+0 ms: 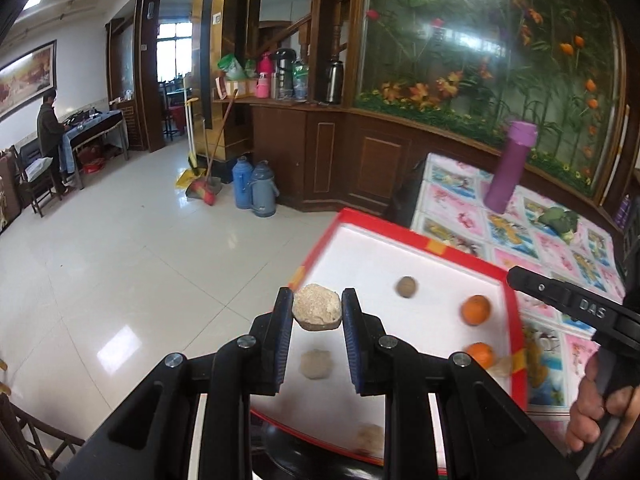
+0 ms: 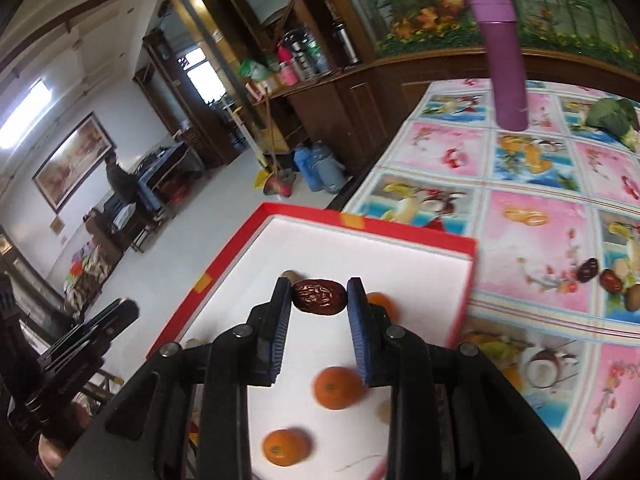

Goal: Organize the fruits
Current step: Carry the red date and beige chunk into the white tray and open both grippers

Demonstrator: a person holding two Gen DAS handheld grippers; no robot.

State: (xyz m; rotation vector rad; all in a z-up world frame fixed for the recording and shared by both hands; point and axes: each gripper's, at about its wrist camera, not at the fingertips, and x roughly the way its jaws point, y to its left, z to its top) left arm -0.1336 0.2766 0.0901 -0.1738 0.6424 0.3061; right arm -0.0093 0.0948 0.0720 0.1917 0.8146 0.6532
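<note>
Clamping a pale, rough, biscuit-coloured lump point(image 1: 317, 306) between its blue pads, the left claw point(image 1: 317, 309) holds it above the near-left part of a red-rimmed tray point(image 1: 513, 316) with a white floor. The right claw point(image 2: 319, 297) grips a wrinkled dark red date point(image 2: 319, 297) in the same way, also over the tray. Below the claws, on the white floor, lie two oranges point(image 2: 337, 387) point(image 2: 285, 447) — a third orange point(image 2: 382, 305) shows partly behind the right claw's finger. A small brown nut-like fruit point(image 1: 407, 287) sits further in. Beyond the tray, on the fruit-patterned tabletop point(image 2: 532, 184), two more dates point(image 2: 588, 269) point(image 2: 611, 280) lie well apart from the tray, near the right edge. Further back stand a purple flask point(image 2: 505, 60) and a green vegetable point(image 2: 614, 118).
</note>
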